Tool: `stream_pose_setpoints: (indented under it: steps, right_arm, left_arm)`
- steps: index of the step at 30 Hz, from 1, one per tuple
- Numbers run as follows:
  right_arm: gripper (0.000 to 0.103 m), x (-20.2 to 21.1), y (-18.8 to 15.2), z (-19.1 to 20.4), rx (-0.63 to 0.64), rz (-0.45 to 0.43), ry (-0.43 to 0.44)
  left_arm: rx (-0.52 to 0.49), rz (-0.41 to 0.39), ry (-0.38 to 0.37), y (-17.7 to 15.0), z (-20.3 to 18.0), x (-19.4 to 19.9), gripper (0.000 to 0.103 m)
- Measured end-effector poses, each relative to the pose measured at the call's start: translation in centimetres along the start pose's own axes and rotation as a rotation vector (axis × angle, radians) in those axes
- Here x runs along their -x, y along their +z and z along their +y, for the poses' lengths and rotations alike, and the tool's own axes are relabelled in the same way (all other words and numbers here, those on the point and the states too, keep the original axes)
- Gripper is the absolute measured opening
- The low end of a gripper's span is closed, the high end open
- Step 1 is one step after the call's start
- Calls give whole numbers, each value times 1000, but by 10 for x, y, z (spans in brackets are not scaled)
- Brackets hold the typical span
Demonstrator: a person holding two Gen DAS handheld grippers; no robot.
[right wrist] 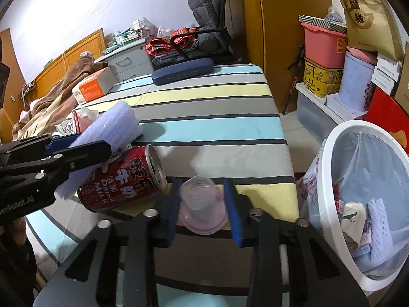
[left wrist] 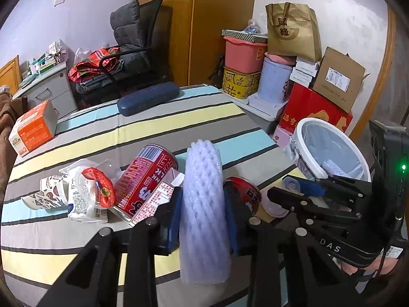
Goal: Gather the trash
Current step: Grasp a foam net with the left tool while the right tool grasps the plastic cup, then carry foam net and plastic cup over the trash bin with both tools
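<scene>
Foam net (left wrist: 204, 204) squeezed in left gripper (left wrist: 203, 220), near tabletop (left wrist: 179, 117) edge; right gripper (right wrist: 203, 204) closed on clear cup (right wrist: 203, 202). Bin (right wrist: 329, 153) far right. Risk: lifting net nudges can (right wrist: 122, 179) off.

**Both grippers closed on a piece each**

The left gripper (left wrist: 204, 220) points forward and down. Its blue pads (left wrist: 175, 220) press from both sides on a white foam sleeve (left wrist: 204, 204), which stands up between them.

The right gripper (right wrist: 204, 207) is tilted down the same way, just beside the left one. Its pads (right wrist: 234, 212) clamp a small clear plastic cup (right wrist: 203, 204). At the lower right of the left wrist view, fingers (left wrist: 350, 268) of a hand show under the right tool.
</scene>
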State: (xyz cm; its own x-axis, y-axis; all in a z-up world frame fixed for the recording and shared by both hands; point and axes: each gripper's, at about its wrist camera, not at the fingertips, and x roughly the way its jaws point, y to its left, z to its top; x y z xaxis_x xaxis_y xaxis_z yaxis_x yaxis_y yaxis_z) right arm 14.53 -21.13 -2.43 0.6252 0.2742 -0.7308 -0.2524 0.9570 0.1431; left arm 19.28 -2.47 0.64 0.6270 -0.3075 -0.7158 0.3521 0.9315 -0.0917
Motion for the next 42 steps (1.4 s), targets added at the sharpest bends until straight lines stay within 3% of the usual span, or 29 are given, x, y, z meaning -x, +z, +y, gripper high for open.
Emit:
stream_pose_setpoints:
  steps: [25, 42]
  right_arm:
    - [32, 21, 2, -4, -24, -73, 0]
    - [32, 66, -1, -36, -86, -170, -66]
  left_arm:
    - [32, -71, -2, 1, 2, 26, 31]
    - [-55, -121, -84, 18, -59, 40, 31]
